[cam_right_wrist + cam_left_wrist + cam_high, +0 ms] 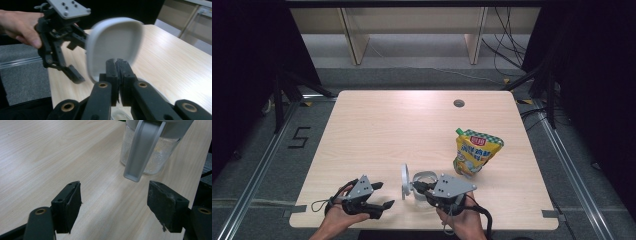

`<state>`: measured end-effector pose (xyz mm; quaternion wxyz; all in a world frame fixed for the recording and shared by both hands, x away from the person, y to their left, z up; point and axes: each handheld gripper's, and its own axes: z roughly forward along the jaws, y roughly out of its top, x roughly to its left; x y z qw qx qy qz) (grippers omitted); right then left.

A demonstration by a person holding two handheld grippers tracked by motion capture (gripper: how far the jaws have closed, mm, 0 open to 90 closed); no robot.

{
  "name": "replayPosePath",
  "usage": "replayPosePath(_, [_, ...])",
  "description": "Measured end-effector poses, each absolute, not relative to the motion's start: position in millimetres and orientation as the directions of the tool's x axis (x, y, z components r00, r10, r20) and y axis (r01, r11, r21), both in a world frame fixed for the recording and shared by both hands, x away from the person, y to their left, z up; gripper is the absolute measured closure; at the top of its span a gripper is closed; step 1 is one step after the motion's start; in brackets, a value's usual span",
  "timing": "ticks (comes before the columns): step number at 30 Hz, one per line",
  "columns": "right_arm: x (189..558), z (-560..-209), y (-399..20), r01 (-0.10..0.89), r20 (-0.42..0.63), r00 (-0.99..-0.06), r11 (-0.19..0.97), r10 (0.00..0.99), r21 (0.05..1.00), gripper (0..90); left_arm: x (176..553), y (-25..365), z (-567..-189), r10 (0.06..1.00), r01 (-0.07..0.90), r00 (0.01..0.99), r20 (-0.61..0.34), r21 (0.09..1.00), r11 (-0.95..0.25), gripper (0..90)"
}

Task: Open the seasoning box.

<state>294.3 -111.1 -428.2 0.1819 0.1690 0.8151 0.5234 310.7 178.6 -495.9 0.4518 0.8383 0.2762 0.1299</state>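
Standing on one table are one lidded jar, clamped by the right gripper, and one pouch, left gripper jaws apart

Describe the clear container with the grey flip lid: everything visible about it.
The container is a small, clear, plastic-looking jar with a pale grey collar, standing upright on the wooden table near its front edge, left of the yellow pouch. Its grey, rounded lid is flipped open and stands up at the jar's left. The right gripper is shut at the jar's rim, by the lid. The left gripper is open, short of it. Pale residue or droplets show inside.
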Motion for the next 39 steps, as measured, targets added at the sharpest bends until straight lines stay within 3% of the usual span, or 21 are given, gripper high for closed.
replayPosePath(6, [300.4, -437.3, -142.1, 0.141, -0.076, -0.838, 0.349, 0.540, 0.926, 80.3, 310.0, 176.8, -497.6, 0.612, 0.363, 0.790, -0.034, 0.831, -0.422, 16.7])
replayPosePath(17, [307.7, -455.9, -210.7, 0.246, 0.014, -0.756, 0.265, 0.655, 0.932, 52.0, 310.8, 178.7, -493.3, 0.632, 0.353, 0.775, -0.032, 0.851, -0.390, 15.8])
replayPosePath(25, [305.9, -462.5, -253.2, 0.332, 0.085, -0.658, 0.187, 0.748, 0.925, 41.4, 311.8, 178.1, -494.1, 0.649, 0.375, 0.760, -0.038, 0.841, -0.390, 15.8])
replayPosePath(26, [309.1, -464.0, -258.0, 0.296, 0.054, -0.654, 0.189, 0.755, 0.936, 39.8, 313.6, 178.2, -494.7, 0.637, 0.341, 0.771, -0.006, 0.849, -0.405, 15.8])
replayPosePath(30, [314.3, -470.6, -271.8, 0.310, 0.057, -0.627, 0.182, 0.777, 0.933, 32.0, 312.5, 176.4, -494.4, 0.639, 0.367, 0.769, -0.026, 0.836, -0.408, 15.8])
replayPosePath(35, [320.7, -476.6, -279.1, 0.319, 0.061, -0.612, 0.175, 0.789, 0.931, 20.5, 312.0, 175.4, -493.9, 0.626, 0.353, 0.779, -0.021, 0.841, -0.411, 15.8])
replayPosePath(39, [322.6, -480.4, -279.4, 0.354, 0.105, -0.601, 0.146, 0.792, 0.924, 17.6, 309.8, 172.3, -492.8, 0.621, 0.359, 0.783, -0.035, 0.841, -0.404, 15.8])
